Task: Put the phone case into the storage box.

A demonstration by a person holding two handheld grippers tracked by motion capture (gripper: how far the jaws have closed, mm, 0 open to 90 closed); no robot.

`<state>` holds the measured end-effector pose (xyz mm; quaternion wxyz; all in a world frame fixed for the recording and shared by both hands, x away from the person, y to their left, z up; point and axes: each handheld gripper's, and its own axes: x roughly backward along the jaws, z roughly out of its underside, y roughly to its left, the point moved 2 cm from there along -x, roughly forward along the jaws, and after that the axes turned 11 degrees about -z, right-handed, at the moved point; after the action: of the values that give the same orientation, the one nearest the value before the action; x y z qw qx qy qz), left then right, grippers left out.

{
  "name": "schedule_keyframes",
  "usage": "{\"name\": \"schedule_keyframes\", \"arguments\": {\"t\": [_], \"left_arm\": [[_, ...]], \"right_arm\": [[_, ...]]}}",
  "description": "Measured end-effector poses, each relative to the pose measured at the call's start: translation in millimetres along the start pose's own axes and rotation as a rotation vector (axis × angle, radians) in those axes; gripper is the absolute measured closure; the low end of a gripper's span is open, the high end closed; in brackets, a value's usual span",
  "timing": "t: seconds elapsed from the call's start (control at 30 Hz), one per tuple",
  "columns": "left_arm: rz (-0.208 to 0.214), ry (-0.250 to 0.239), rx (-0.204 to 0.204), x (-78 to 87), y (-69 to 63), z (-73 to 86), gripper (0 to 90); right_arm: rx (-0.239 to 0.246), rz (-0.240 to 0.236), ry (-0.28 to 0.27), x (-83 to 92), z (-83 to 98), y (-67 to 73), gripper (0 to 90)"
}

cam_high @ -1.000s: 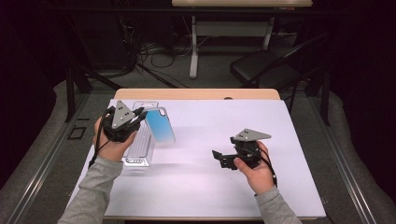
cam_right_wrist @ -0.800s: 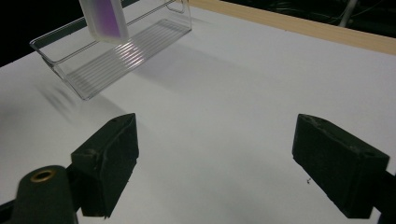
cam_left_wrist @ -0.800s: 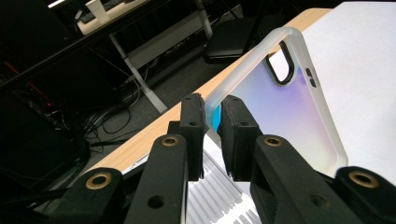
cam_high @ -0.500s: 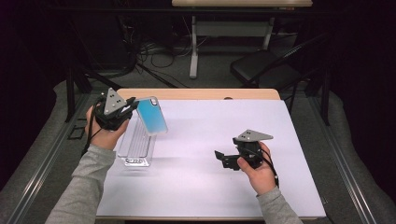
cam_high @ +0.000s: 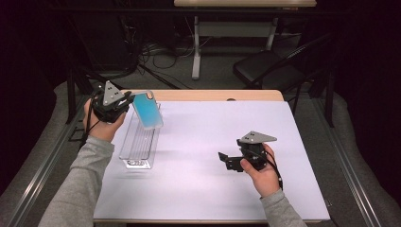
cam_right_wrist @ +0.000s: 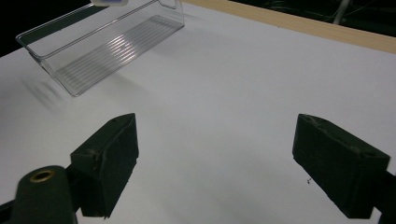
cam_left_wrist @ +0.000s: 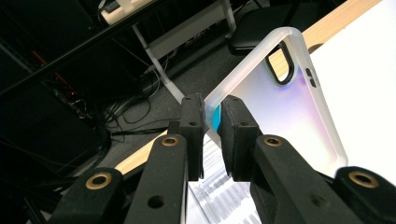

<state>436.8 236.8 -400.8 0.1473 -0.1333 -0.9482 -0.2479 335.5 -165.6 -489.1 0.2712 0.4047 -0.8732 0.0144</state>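
a: what's closest to me at the moment?

b: your right gripper point(cam_high: 226, 160), low over the white table top point(cam_high: 203, 170) near the front edge. its jaws stand wide apart with nothing between them; in the right gripper view i see bare white surface between the two black pads point(cam_right_wrist: 109, 163).

a: and beyond that?

b: the clear plastic tray point(cam_high: 138, 142), a long narrow bin lying on the table's left side, running front to back. it has a ribbed floor and a small label on its near end. from the right gripper view the tray point(cam_right_wrist: 100, 44) sits well apart from that gripper, up at the far left.

a: where's the phone case?

b: in my left gripper point(cam_high: 126, 100), held up in the air over the far end of the tray, not touching it. the phone case point(cam_high: 147, 110) shows teal-blue from above and tilts, with its upper end toward the gripper. in the left gripper view the jaws are clamped together on one edge of the case point(cam_left_wrist: 285, 112), near a corner; the frosted rim and the camera cut-out are away from the pads.

a: farthest off?

b: the table's wooden far edge point(cam_high: 213, 95), then dark floor with cables, a table leg and a black chair point(cam_high: 269, 71).
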Motion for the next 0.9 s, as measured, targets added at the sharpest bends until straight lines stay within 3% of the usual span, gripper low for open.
{"name": "schedule_keyframes", "arguments": {"t": [0.5, 0.9], "left_arm": [[-0.039, -0.005, -0.019, -19.6, 18.5, 1.4, 80.0], [-0.058, -0.026, -0.080, -36.6, 19.7, 8.2, 80.0]], "right_arm": [[-0.001, 0.009, 0.007, -1.4, 2.3, -1.8, 14.1], [-0.010, 0.016, 0.010, -2.0, 4.1, -4.0, 14.2]]}}
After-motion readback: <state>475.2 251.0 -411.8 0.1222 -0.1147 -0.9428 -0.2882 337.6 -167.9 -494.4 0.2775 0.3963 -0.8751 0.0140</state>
